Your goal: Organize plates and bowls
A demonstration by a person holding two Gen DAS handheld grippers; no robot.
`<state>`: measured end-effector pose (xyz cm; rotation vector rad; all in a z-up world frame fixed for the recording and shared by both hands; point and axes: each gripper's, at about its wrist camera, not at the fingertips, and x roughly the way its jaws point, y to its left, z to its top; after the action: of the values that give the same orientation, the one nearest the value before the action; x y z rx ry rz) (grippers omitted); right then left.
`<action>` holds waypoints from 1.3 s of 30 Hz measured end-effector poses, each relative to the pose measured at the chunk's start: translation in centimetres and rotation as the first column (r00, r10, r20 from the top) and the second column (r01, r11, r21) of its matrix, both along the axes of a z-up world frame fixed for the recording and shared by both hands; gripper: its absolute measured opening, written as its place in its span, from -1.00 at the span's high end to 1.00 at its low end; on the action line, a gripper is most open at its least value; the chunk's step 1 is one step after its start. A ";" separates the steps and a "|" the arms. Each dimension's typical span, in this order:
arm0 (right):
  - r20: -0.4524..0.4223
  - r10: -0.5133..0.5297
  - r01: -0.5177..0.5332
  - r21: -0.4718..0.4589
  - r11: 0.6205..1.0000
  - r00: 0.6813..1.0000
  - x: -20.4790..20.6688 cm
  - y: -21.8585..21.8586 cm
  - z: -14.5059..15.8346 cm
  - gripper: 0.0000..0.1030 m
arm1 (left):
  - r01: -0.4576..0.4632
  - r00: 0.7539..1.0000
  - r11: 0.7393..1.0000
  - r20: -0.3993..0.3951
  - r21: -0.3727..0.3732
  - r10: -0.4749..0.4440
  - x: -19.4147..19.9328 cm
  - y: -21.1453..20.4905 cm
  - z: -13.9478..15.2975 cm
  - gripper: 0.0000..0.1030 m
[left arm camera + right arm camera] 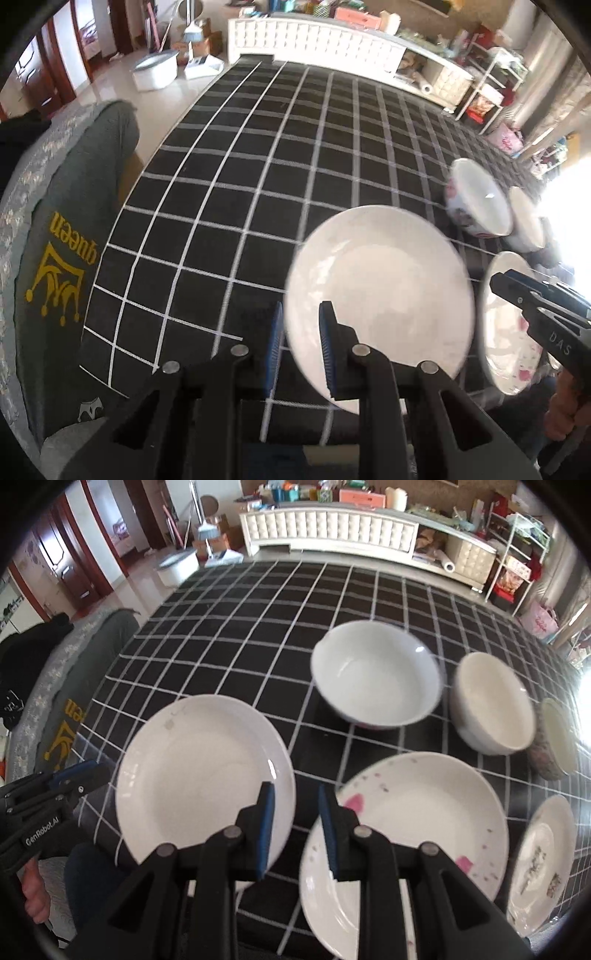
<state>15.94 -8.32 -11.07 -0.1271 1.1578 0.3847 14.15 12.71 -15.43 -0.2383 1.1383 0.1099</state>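
Observation:
A plain white plate (384,295) lies on the black checked tablecloth (236,177); my left gripper (301,347) is open with the plate's left rim between its blue pads. In the right wrist view the same plate (199,775) lies left, a pink-flowered plate (421,819) right. My right gripper (295,827) is open above the gap between them, holding nothing. Behind stand a large white bowl (376,675), a smaller white bowl (491,705), a brown-sided bowl (557,738). A patterned plate (543,860) lies far right.
A grey cushioned chair with a yellow "queen" crown print (62,266) stands at the table's left edge. A white cabinet (325,528) and cluttered shelves (517,550) line the far wall. A white tub (177,568) sits on the floor.

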 end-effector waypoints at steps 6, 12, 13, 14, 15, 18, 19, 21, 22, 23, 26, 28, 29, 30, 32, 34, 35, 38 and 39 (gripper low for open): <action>0.056 -0.032 0.030 0.039 0.999 0.998 -1.7 -3.0 3.1 0.44 | 0.096 0.993 0.995 0.071 0.013 -0.096 -1.4 -4.6 3.7 0.65; 0.088 -0.103 0.099 0.049 0.994 0.991 -2.9 -7.2 4.4 0.44 | 0.205 0.972 0.979 0.116 0.017 -0.206 -1.4 -10.3 5.7 0.65; 0.090 -0.119 0.115 0.050 0.992 0.989 -3.0 -8.1 4.5 0.44 | 0.225 0.967 0.974 0.120 0.016 -0.225 -1.4 -11.3 5.9 0.65; 0.090 -0.132 0.128 0.049 0.991 0.987 -3.2 -9.0 4.6 0.44 | 0.243 0.962 0.970 0.122 0.014 -0.243 -1.3 -12.2 6.0 0.65; 0.090 -0.146 0.142 0.049 0.989 0.985 -3.4 -9.9 4.6 0.44 | 0.263 0.957 0.965 0.121 0.017 -0.263 -1.3 -13.2 6.1 0.65; 0.086 -0.186 0.183 0.046 0.982 0.979 -3.7 -12.6 4.3 0.44 | 0.307 0.945 0.951 0.108 0.022 -0.308 -1.3 -15.5 5.6 0.65; 0.082 -0.197 0.194 0.045 0.980 0.977 -3.9 -13.3 4.1 0.44 | 0.321 0.942 0.947 0.100 0.014 -0.321 -1.1 -16.1 5.3 0.65; 0.072 -0.214 0.212 0.035 0.977 0.974 -3.9 -14.4 3.3 0.44 | 0.339 0.938 0.941 0.083 -0.011 -0.337 -1.0 -17.0 4.6 0.65; 0.068 -0.222 0.220 0.030 0.975 0.973 -3.9 -14.9 3.0 0.44 | 0.346 0.936 0.938 0.073 -0.020 -0.344 -0.9 -17.4 4.2 0.65; 0.062 -0.229 0.227 0.026 0.973 0.972 -3.8 -15.2 2.5 0.44 | 0.354 0.934 0.935 0.057 -0.030 -0.352 -0.6 -17.9 3.7 0.65; 0.035 -0.233 0.232 0.028 0.972 0.972 -3.5 -16.1 1.2 0.44 | 0.368 0.930 0.929 0.035 -0.044 -0.367 0.1 -18.6 2.6 0.65; 0.022 -0.234 0.234 0.025 0.972 0.972 -3.2 -16.7 0.4 0.44 | 0.367 0.930 0.928 0.014 -0.060 -0.366 0.6 -18.9 1.6 0.65; 0.016 -0.236 0.235 0.022 0.972 0.972 -3.1 -16.9 0.0 0.44 | 0.365 0.931 0.928 0.003 -0.071 -0.366 0.9 -18.9 1.1 0.65; 0.008 -0.238 0.238 0.021 0.971 0.971 -3.0 -17.1 -0.5 0.44 | 0.362 0.931 0.928 -0.008 -0.084 -0.364 1.2 -18.8 0.5 0.65; -0.018 -0.243 0.243 0.023 0.970 0.970 -2.6 -17.6 -1.6 0.44 | 0.354 0.933 0.929 -0.025 -0.111 -0.359 1.7 -18.6 -0.5 0.65; -0.039 -0.244 0.245 0.025 0.969 0.969 -2.3 -17.9 -2.5 0.44 | 0.336 0.938 0.931 -0.034 -0.140 -0.344 2.2 -18.2 -1.4 0.65; -0.045 -0.244 0.245 0.028 0.969 0.969 -2.1 -17.9 -2.8 0.44 | 0.326 0.942 0.934 -0.032 -0.144 -0.333 2.3 -18.0 -1.6 0.65; -0.067 -0.245 0.248 0.041 0.968 0.967 -1.5 -18.2 -3.9 0.44 | 0.325 0.942 0.936 -0.038 -0.136 -0.333 3.0 -18.3 -2.4 0.65; -0.074 -0.245 0.249 0.043 0.968 0.967 -1.3 -18.3 -4.2 0.44 | 0.328 0.941 0.937 -0.046 -0.119 -0.335 3.2 -18.4 -2.6 0.65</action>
<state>14.62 -26.57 -15.23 0.0767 1.2132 0.1987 17.40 -5.70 -18.03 -0.1374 1.2364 -0.2472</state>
